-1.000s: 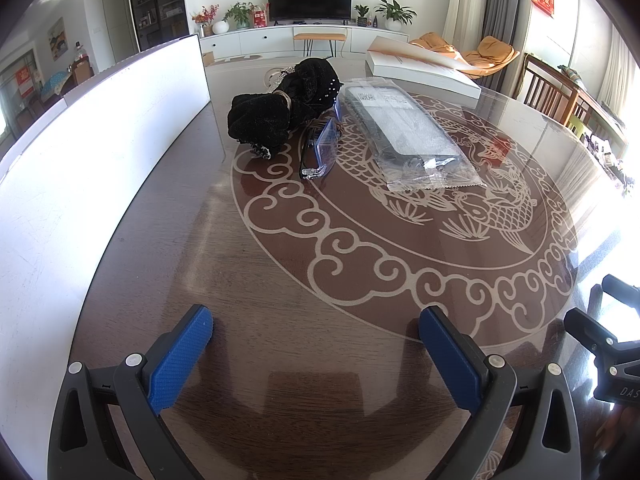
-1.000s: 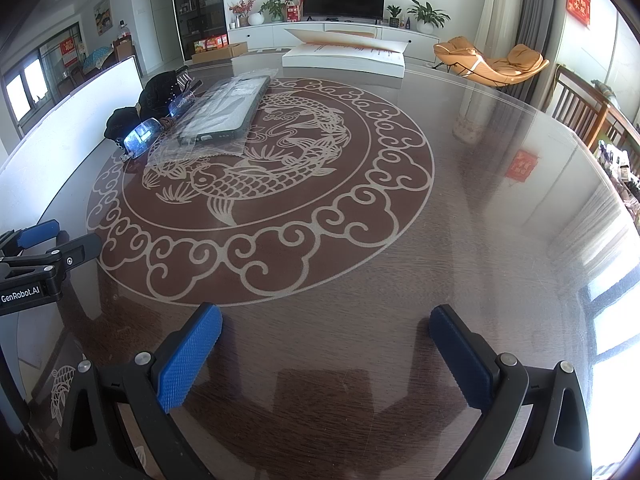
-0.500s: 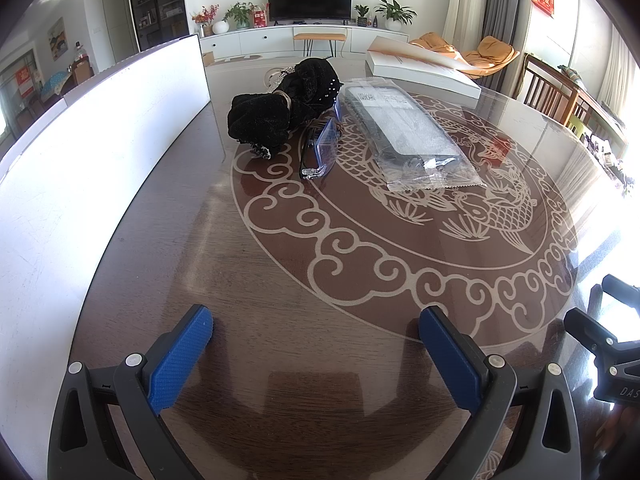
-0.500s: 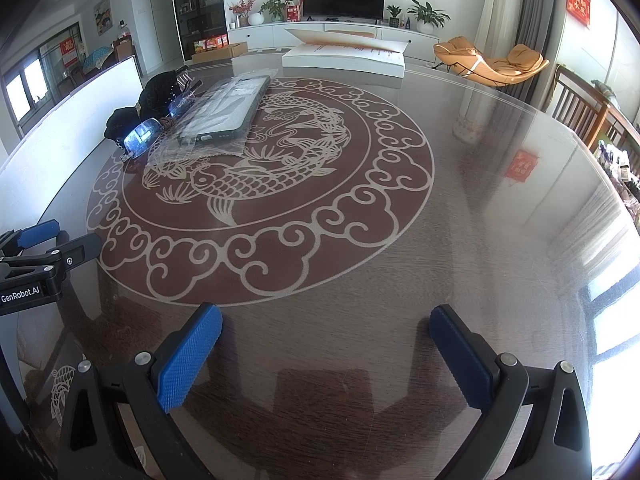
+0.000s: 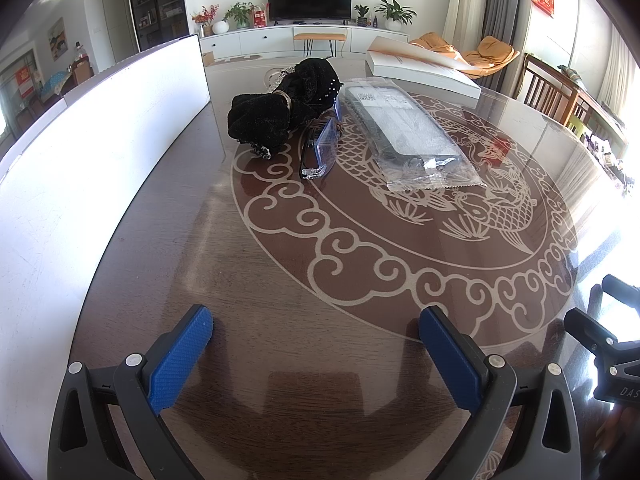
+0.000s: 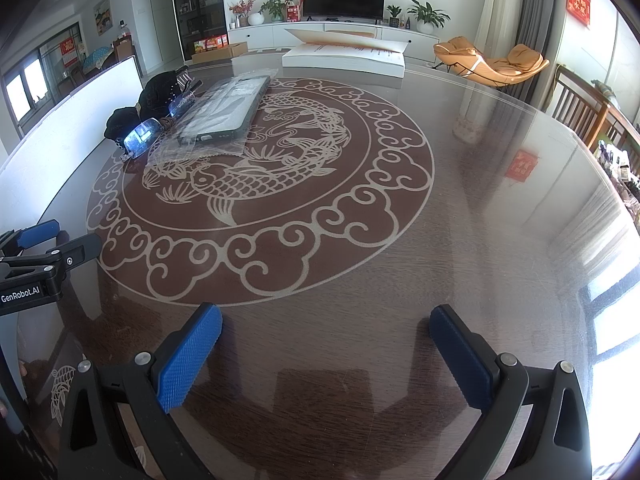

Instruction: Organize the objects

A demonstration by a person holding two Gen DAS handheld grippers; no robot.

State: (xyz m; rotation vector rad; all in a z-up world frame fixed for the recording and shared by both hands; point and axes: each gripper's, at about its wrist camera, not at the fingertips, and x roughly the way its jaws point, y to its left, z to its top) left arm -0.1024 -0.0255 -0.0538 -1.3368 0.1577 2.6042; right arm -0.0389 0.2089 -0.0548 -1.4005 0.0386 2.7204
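On the far left part of the round table lie a bundle of black fabric [image 5: 280, 108] [image 6: 154, 98], a pair of clear blue-tinted glasses [image 5: 320, 152] [image 6: 140, 138], and a dark flat item in a clear plastic bag [image 5: 408, 132] [image 6: 218, 120]. My left gripper [image 5: 316, 332] hovers open over bare table near the front edge, well short of these objects. My right gripper [image 6: 326, 330] is open too, over the table's near right side, with nothing between its fingers.
A long white board [image 5: 80, 184] stands along the table's left edge. A large white flat box [image 5: 420, 68] [image 6: 344, 56] rests at the far edge. The table [image 6: 480, 200] carries a fish medallion pattern. Wooden chairs [image 6: 580, 108] stand at the right.
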